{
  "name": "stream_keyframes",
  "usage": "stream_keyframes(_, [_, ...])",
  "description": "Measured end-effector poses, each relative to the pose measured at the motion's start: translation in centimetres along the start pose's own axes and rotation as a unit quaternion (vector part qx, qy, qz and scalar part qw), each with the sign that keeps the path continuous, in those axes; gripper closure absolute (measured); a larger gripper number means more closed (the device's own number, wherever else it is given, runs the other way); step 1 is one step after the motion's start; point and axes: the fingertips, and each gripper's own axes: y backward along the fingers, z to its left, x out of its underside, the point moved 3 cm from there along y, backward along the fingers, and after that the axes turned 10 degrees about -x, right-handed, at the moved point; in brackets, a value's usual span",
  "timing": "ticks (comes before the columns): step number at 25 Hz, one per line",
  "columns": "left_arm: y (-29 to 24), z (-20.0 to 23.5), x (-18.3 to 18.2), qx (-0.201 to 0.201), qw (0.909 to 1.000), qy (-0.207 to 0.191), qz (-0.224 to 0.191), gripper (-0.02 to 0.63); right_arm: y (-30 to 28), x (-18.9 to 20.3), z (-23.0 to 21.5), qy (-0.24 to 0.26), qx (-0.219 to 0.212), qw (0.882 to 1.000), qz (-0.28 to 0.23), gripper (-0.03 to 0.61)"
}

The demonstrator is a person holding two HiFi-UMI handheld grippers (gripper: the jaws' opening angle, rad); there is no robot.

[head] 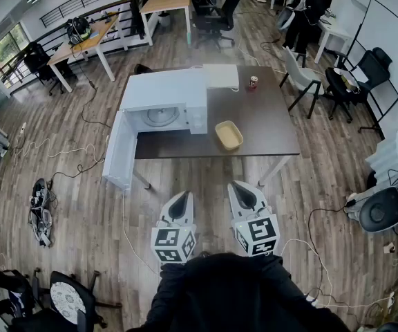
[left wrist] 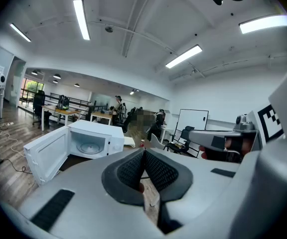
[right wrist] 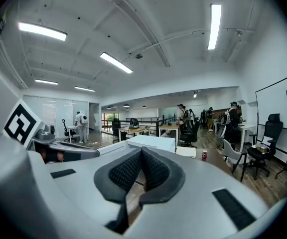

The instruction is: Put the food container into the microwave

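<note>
Status: food container point(head: 229, 135) sits open side up on the dark surface point(head: 261, 120), just beside the microwave point(head: 163, 106) on its right and near the surface's front edge. It touches neither gripper.

Microwave: white, at the left end of the surface. Its door point(head: 119, 151) hangs fully open to the left, past the surface's edge. The round turntable point(head: 161, 116) shows in the cavity, with nothing on it.

Your left gripper point(head: 179, 203) and right gripper point(head: 244, 194) hover side by side over the wooden floor point(head: 81, 206), short of the near edge and well apart from the container.

Left gripper view: the left gripper's point(left wrist: 144, 156) ribbed pads meet at the tips and hold nothing. The open microwave point(left wrist: 91, 141) lies ahead and to the left.

Right gripper view: the right gripper's point(right wrist: 141, 153) pads are likewise pressed together, with nothing between them.

Other: a red can point(head: 253, 81) stands at the far side of the surface, apart from the container.
</note>
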Motion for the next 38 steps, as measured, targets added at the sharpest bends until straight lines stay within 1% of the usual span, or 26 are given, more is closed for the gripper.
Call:
stream_keyframes(4, [-0.2, 0.0, -0.1, 0.000, 1.0000, 0.001, 0.001, 0.580, -0.3, -0.1, 0.0, 0.000, -0.001, 1.000, 0.001, 0.555])
stream_keyframes(7, [-0.3, 0.1, 0.2, -0.002, 1.0000, 0.003, 0.003, 0.581, -0.4, 0.0, -0.2, -0.012, -0.002, 1.000, -0.003, 0.555])
stream_keyframes(13, [-0.5, 1.3, 0.9, -0.007, 0.9999, 0.010, 0.011, 0.580, -1.2, 0.8, 0.1, -0.014, -0.004, 1.000, 0.005, 0.555])
stream_keyframes(21, [-0.3, 3.4, 2.0, -0.007, 0.9994, 0.018, 0.027, 0.580, -3.0, 2.4, 1.8, -0.016, -0.007, 0.999, 0.045, 0.555])
stream_keyframes(27, [0.2, 5.6, 3.5, -0.009, 0.9987, 0.026, 0.043, 0.581, -4.4, 3.8, 4.1, -0.016, -0.018, 0.998, 0.065, 0.555])
stream_keyframes(32, [0.5, 7.0, 4.5, -0.004, 0.9981, 0.031, 0.053, 0.581, -5.1, 4.6, 5.6, -0.019, -0.017, 0.997, 0.074, 0.555])
stream_keyframes(38, [-0.2, 7.4, 6.0, 0.005, 0.9964, 0.041, 0.074, 0.581, -5.3, 6.1, 5.7, -0.025, -0.010, 0.996, 0.088, 0.555])
